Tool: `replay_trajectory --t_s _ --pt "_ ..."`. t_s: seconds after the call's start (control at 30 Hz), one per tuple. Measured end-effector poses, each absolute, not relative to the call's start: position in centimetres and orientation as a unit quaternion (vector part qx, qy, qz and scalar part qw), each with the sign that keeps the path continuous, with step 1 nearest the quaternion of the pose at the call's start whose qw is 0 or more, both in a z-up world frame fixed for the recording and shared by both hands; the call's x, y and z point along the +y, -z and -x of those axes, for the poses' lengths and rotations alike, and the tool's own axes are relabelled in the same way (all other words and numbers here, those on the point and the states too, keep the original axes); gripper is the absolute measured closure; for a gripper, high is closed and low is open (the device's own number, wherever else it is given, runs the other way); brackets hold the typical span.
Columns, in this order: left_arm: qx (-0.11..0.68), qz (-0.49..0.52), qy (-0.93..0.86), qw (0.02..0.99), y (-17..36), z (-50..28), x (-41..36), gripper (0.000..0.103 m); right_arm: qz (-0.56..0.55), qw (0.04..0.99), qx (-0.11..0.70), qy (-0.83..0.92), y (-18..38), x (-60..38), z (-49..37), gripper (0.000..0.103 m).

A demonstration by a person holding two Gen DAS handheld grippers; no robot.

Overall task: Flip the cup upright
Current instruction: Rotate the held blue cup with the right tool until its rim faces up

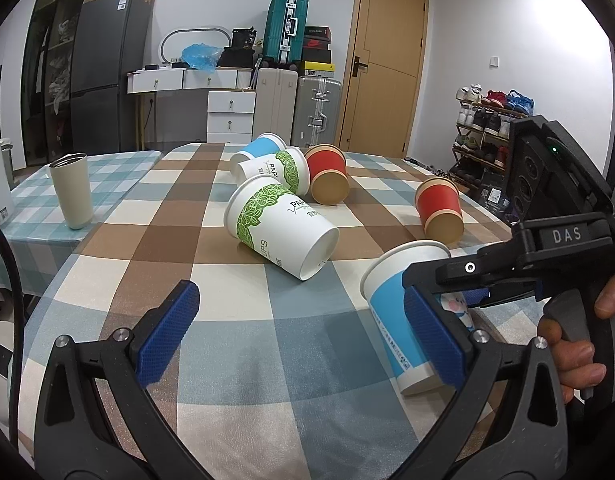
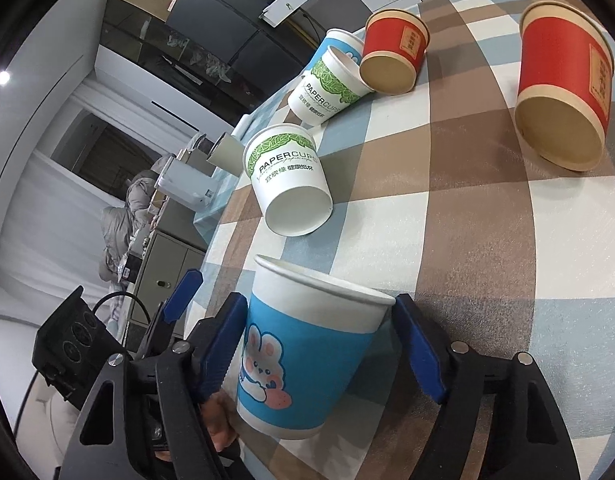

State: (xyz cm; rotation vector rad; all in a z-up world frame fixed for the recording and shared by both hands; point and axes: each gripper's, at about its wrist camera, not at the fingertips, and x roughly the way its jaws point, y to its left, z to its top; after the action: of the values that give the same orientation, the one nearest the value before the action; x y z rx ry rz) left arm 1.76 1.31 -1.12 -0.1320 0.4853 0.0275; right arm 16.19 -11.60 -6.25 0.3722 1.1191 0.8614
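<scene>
A blue and white paper cup with a rabbit print sits between the pads of my right gripper, rim up and tilted, its base near the checked tablecloth. The left pad touches the cup; the right pad stands close beside it. The same cup shows in the left wrist view, with the right gripper around it. My left gripper is open and empty just left of the cup.
Other cups lie on their sides: a green-leaf white one, another behind it, a blue one, two red ones. A steel tumbler stands at the left. Furniture and suitcases lie beyond.
</scene>
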Motion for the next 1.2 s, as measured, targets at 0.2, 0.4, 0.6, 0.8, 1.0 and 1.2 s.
replay_trajectory --t_s 0.2,0.4,0.6,0.8,1.0,1.2 --pt "0.24 0.066 -0.014 0.968 1.1 -1.7 1.4 0.001 -0.138 0.772 0.477 -0.397 4.9 -11.7 -15.1 0.03" --pt "0.24 0.066 -0.014 0.968 1.1 -1.7 1.3 0.001 -0.066 0.834 0.4 -0.373 3.1 -11.6 -13.7 0.03" --pt "0.24 0.066 -0.014 0.968 1.1 -1.7 1.3 0.001 0.02 0.88 0.337 -0.335 2.2 -10.1 -12.8 0.03" --pt "0.24 0.066 -0.014 0.968 1.1 -1.7 1.3 0.001 0.039 0.897 0.318 -0.305 2.3 -9.2 -13.4 0.03" --pt "0.24 0.067 -0.014 0.968 1.1 -1.7 1.3 0.001 0.064 0.902 0.305 -0.298 2.3 -8.8 -13.1 0.03" --pt "0.239 0.067 -0.014 0.969 1.2 -1.7 1.4 0.001 0.067 0.891 0.312 -0.323 2.1 -9.6 -12.0 0.04"
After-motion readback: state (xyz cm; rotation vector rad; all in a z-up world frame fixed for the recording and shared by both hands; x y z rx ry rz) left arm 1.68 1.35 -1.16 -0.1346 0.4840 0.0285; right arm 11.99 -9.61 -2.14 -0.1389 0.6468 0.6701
